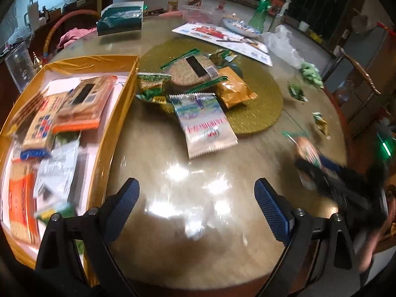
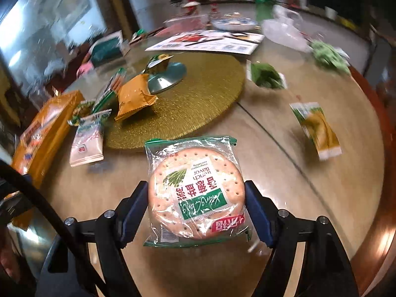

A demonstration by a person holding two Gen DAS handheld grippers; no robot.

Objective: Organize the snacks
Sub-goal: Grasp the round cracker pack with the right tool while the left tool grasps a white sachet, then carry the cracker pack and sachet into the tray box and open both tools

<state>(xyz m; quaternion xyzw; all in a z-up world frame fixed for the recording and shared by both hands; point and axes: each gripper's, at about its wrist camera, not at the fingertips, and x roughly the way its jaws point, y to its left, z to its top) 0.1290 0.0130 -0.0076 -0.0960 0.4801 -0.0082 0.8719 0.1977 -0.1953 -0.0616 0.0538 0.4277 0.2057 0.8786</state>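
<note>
A round cracker pack (image 2: pixel 196 193) in clear wrap with green edges sits near centre, above the table. Loose snack packets (image 1: pixel 206 121) lie beyond; the orange box (image 1: pixel 116 128) at left holds more packs.

box (image 1: pixel 116 113) contents blurred, right claw (image 1: pixel 321 173) smeared

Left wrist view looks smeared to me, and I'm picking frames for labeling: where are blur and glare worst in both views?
Left wrist view: motion blur smears the snacks in the gold tray and the right gripper; ceiling-light glare whitens the table. Right wrist view: the round cracker pack is sharp, while the edges and background streak.
</note>
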